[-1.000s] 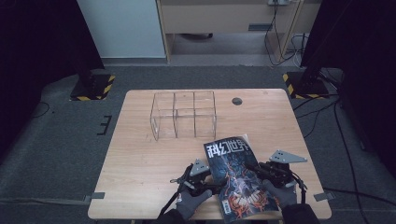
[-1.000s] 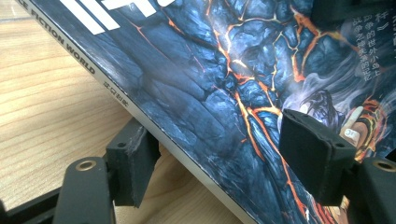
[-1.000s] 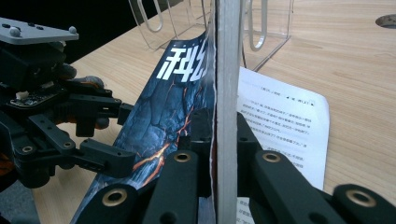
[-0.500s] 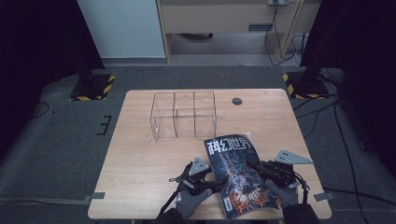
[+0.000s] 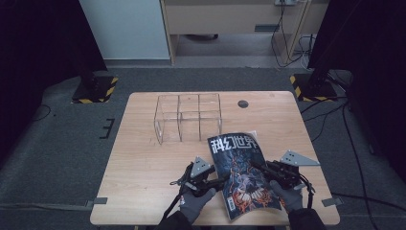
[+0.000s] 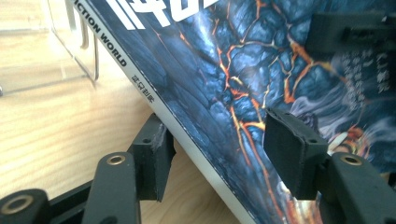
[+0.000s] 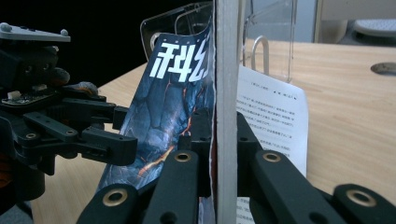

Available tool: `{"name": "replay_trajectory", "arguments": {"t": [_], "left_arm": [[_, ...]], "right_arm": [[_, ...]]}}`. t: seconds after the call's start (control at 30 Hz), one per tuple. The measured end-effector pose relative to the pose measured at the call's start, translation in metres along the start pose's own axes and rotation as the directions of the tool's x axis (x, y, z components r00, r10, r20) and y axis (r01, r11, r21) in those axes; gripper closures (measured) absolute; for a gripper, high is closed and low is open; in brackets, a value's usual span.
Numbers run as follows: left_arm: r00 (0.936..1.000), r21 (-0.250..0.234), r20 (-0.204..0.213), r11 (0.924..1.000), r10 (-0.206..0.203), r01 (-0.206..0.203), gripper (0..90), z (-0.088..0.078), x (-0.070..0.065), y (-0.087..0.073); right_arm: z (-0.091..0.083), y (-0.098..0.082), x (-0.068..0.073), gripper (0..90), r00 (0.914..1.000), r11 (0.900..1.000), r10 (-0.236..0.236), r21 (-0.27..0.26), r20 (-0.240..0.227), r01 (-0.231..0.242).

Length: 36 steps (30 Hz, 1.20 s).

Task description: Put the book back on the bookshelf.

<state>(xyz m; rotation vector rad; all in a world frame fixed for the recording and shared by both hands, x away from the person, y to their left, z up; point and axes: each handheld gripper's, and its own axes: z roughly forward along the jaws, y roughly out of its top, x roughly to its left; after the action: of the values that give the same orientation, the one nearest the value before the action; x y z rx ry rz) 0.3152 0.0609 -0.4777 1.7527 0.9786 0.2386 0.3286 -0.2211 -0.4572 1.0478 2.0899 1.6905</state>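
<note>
The right gripper (image 7: 215, 154) is clamping the edge of a dark blue, lava-patterned paperback magazine (image 5: 242, 175), tilting it above the wooden table (image 5: 143, 163). The left gripper (image 6: 219, 149) is straddling the spine — its jaws have just been closing, not yet pressing — near a clear acrylic divider box (image 5: 187, 117).

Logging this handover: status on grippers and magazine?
Right gripper clamped on magazine edge, holding it tilted off the table. Left gripper jaws just closing around the spine, pads not yet pressing. Clear rack behind, nothing blocking.
</note>
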Motion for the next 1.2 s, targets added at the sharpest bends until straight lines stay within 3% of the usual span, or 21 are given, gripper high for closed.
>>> {"name": "replay_trajectory", "arguments": {"t": [0.27, 0.63, 0.83, 1.1, 1.2], "left_arm": [[0.9992, -0.043, -0.002, 0.9983, 0.040, -0.040, 42.1, 0.007, -0.005, 0.011], [0.9998, -0.054, 0.018, 0.9985, -0.007, 0.008, 41.4, 0.024, 0.003, 0.013], [0.9998, -0.035, 0.019, 0.9994, -0.004, 0.005, 41.2, 0.032, 0.008, 0.014], [0.9998, -0.010, -0.011, 0.9998, 0.019, -0.019, 41.5, 0.040, 0.006, 0.013], [0.9998, -0.009, -0.017, 0.9998, 0.015, -0.015, 45.1, 0.039, 0.007, 0.013]], "right_arm": [[-0.002, 0.000, -0.004, 83.8, 0.9999, 0.999, 0.015, -0.028, 0.007, -0.015], [-0.003, -0.001, -0.006, 83.8, 0.9999, 1.000, 0.014, -0.022, 0.002, -0.014], [-0.003, -0.002, -0.007, 83.8, 0.9999, 1.000, 0.015, -0.018, -0.008, -0.015], [-0.001, -0.001, -0.003, 83.8, 0.9995, 1.000, 0.002, -0.005, -0.032, -0.002], [0.000, -0.001, -0.003, 83.8, 0.9997, 1.000, -0.002, -0.004, -0.023, 0.002]]}}
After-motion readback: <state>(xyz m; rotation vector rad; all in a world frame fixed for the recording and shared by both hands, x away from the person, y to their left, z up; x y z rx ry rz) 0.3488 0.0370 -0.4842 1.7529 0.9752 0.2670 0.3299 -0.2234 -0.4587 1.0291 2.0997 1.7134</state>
